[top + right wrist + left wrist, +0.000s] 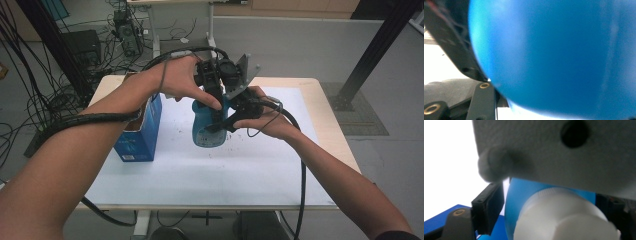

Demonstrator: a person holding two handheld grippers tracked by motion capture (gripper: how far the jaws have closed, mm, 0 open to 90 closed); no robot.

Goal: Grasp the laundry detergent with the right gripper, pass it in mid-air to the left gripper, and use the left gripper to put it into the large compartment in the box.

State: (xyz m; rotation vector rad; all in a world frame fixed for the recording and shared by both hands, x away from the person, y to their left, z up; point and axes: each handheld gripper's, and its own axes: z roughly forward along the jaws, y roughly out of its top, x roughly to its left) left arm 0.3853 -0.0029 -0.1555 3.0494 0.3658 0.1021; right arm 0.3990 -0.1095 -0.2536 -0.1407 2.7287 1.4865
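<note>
The blue bottle [206, 131] stands upright near the middle of the white table [210, 175], just right of a blue carton [142, 132]. It is smooth moulded plastic with a rounded, glossy body and a white ribbed screw cap [564, 217] (the ribs give the only real purchase). I judge it light, fairly stiff but squeezable, and slippery on its curved sides, so the body wants a firm clamp low down and the cap a grip on its ribbing. The right gripper [227, 120] presses against the body from the side; its jaws look clenched on the bottle. The left gripper [215, 95] comes down over the top with its jaws either side of the cap; whether they are pinching it I cannot tell.
</note>
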